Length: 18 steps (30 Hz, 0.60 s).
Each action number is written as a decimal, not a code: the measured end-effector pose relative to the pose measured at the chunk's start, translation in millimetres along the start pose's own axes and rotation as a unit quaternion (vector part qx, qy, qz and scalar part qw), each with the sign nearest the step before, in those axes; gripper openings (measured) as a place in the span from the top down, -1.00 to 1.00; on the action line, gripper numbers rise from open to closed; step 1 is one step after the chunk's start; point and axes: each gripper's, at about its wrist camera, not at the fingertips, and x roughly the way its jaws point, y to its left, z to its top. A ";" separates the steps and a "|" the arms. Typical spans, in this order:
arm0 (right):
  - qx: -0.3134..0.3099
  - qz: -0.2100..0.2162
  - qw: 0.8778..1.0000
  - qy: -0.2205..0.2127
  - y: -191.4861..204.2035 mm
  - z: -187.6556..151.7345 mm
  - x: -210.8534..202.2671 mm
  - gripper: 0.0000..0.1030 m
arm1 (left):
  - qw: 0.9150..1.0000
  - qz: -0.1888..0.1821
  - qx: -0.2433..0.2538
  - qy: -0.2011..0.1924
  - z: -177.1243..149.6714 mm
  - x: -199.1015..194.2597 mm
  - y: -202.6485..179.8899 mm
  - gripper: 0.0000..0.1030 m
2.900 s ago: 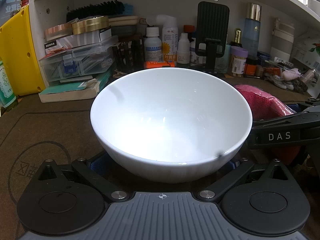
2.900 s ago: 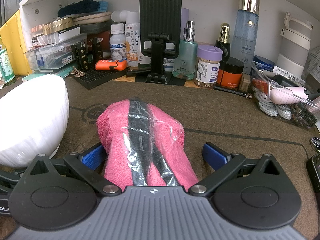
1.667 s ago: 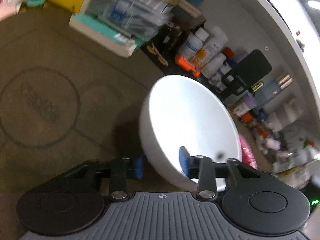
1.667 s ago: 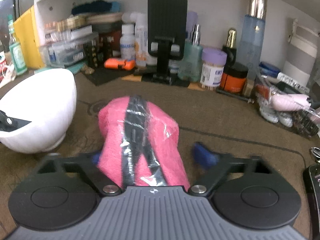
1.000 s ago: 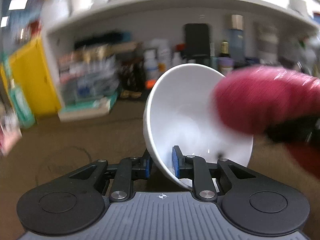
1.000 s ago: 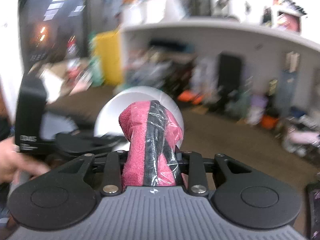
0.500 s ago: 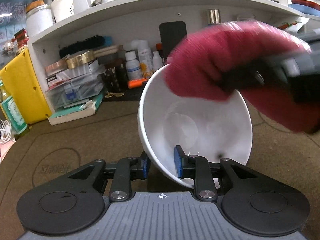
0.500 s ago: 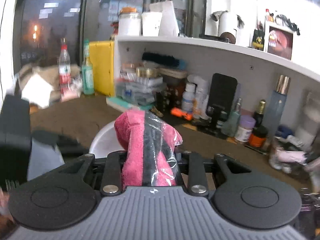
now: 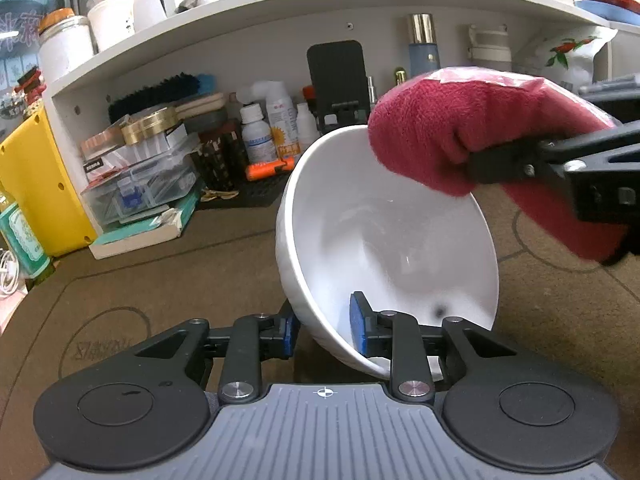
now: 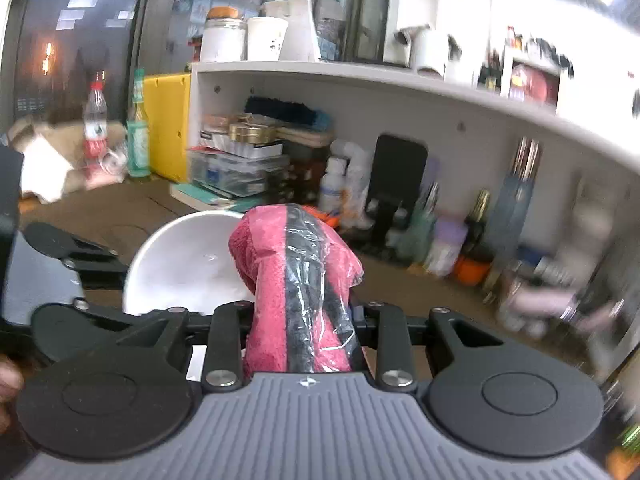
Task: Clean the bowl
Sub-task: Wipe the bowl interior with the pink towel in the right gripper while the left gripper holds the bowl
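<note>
My left gripper (image 9: 324, 330) is shut on the near rim of a white bowl (image 9: 384, 232), one blue pad inside and one outside. The bowl is lifted and tilted with its opening toward the right. A small dark speck (image 9: 440, 312) sits low on its inner wall. My right gripper (image 10: 300, 320) is shut on a rolled pink cloth (image 10: 298, 276) with a black strap and clear plastic over it. In the left wrist view the cloth (image 9: 460, 132) is at the bowl's upper right rim. In the right wrist view the bowl (image 10: 188, 264) lies just left of the cloth.
A brown mat (image 9: 140, 280) covers the table. Under the white shelf (image 9: 280, 12) at the back stand bottles (image 9: 256, 132), a black phone stand (image 9: 338, 76), stacked boxes (image 9: 140, 176) and a yellow box (image 9: 32, 188). More bottles and jars (image 10: 472, 240) line the right side.
My left gripper closed on the bowl's rim, lifted it off the mat and tilted it. My right gripper closed on the pink cloth, raised it and brought it to the bowl's rim.
</note>
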 end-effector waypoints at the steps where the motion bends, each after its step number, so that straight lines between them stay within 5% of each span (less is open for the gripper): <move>1: -0.019 -0.008 1.000 0.013 -2.3 0.5 3.3 0.40 | 1.000 0.000 -0.002 0.000 1.2 0.8 0.7 0.45; 5: 0.005 0.055 0.995 0.078 -3.7 -3.7 31.6 0.33 | 1.000 -0.004 -0.011 -0.002 7.7 5.2 0.1 0.41; 10: 0.094 0.099 0.987 0.083 -7.6 -10.0 54.3 0.30 | 0.999 0.007 -0.035 0.011 6.8 18.3 -15.0 0.05; 13: 0.120 0.116 0.983 0.078 -13.4 -24.7 47.5 0.33 | 0.998 0.010 -0.058 0.009 4.5 21.0 -24.1 0.06; 18: 0.102 0.145 0.982 0.056 -50.8 -40.0 -39.2 0.35 | 0.998 -0.021 -0.059 0.006 8.1 17.9 -6.1 0.49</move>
